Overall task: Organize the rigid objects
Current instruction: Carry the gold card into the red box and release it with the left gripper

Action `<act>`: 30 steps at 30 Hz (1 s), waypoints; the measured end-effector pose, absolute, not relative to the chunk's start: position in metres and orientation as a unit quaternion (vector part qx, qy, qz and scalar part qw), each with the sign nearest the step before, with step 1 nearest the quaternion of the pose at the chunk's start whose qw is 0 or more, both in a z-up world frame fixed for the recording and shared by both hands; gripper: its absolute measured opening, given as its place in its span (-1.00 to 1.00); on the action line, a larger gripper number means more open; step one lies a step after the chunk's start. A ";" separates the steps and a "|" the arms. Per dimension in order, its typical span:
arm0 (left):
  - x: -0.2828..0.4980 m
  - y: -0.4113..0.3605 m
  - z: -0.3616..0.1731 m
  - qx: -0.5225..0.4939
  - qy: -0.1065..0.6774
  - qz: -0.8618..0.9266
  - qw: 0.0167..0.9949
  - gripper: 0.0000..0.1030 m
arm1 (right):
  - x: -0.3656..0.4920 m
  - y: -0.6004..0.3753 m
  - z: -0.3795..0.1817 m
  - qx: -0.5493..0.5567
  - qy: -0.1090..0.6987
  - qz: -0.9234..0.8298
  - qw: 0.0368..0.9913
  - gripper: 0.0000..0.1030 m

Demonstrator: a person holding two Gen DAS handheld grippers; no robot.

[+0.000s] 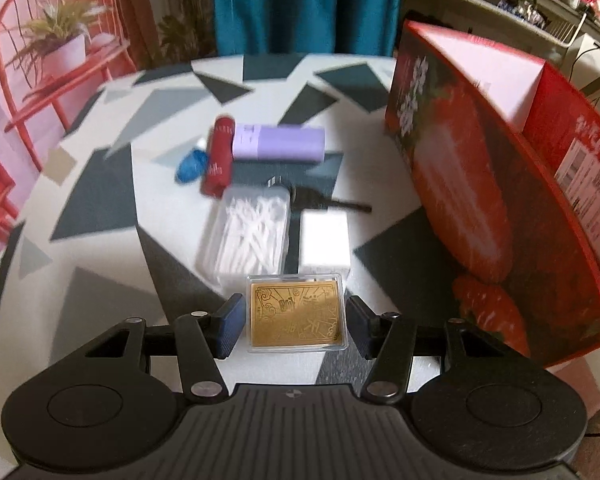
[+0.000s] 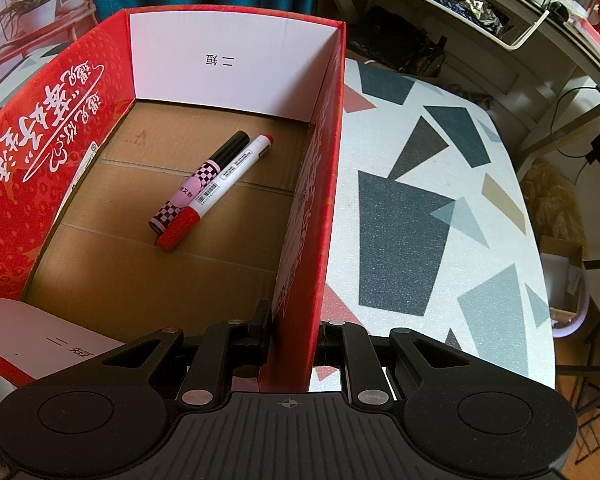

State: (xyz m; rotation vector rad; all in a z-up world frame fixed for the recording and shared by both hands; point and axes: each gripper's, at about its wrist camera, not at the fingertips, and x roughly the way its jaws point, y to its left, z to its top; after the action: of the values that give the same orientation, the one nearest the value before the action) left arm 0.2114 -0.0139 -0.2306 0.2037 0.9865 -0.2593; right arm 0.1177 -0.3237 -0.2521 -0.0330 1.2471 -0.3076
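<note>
The left wrist view is blurred: the print on the red box (image 1: 460, 184) smears, and a small blue thing (image 1: 189, 167) at 10 o'clock cannot be identified. The box's right side is cut off by the frame edge. In the right wrist view the box's near wall (image 2: 300, 272) hides the table just behind it, and the near flap (image 2: 40, 340) is partly covered by the gripper body.

The left gripper (image 1: 296, 322) stands half open, its pads against the two long edges of a gold card case (image 1: 297, 312), clamped on it above the table (image 1: 100, 208). Toward 12 o'clock lie a white block (image 1: 325, 242), a swab box (image 1: 252, 232), a black key (image 1: 324, 200), a red tube (image 1: 219, 156) and a lilac case (image 1: 280, 142).

The right gripper (image 2: 294, 334) is nearly together, pinching the box wall. Inside, toward 11 o'clock, a red marker (image 2: 220, 184) and a checkered pen (image 2: 198, 184) lie touching.
</note>
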 end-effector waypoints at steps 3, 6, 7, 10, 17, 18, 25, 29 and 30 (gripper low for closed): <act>0.215 -0.016 -0.217 0.101 0.452 -0.133 0.876 0.12 | 0.118 -0.324 -0.252 -0.015 0.582 -0.144 0.801 -0.71; 0.222 -0.023 -0.204 0.117 0.433 -0.142 0.882 0.12 | 0.117 -0.324 -0.252 -0.015 0.582 -0.144 0.801 -0.71; 0.224 -0.025 -0.201 0.120 0.428 -0.145 0.884 0.12 | 0.118 -0.324 -0.252 -0.015 0.582 -0.144 0.801 -0.71; 0.230 -0.035 -0.189 0.129 0.412 -0.156 0.889 0.12 | 0.118 -0.324 -0.252 -0.016 0.582 -0.143 0.800 -0.71; 0.239 -0.064 -0.164 0.141 0.373 -0.199 0.896 0.12 | 0.118 -0.324 -0.252 -0.016 0.582 -0.143 0.800 -0.71; 0.241 -0.070 -0.161 0.142 0.366 -0.207 0.896 0.12 | 0.118 -0.324 -0.252 -0.016 0.582 -0.143 0.800 -0.71; 0.252 -0.113 -0.154 0.153 0.335 -0.256 0.894 0.12 | 0.119 -0.323 -0.253 -0.018 0.584 -0.142 0.799 -0.71; 0.264 -0.137 -0.157 0.153 0.329 -0.281 0.889 0.12 | 0.119 -0.322 -0.253 -0.019 0.585 -0.142 0.798 -0.71; 0.266 -0.144 -0.159 0.153 0.327 -0.289 0.886 0.12 | 0.119 -0.322 -0.253 -0.019 0.585 -0.142 0.798 -0.71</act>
State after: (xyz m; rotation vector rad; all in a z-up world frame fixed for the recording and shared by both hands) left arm 0.2661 -0.1441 -0.1585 0.3185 0.6802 -0.6016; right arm 0.1188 -0.3224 -0.2532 -0.0401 1.2554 -0.3053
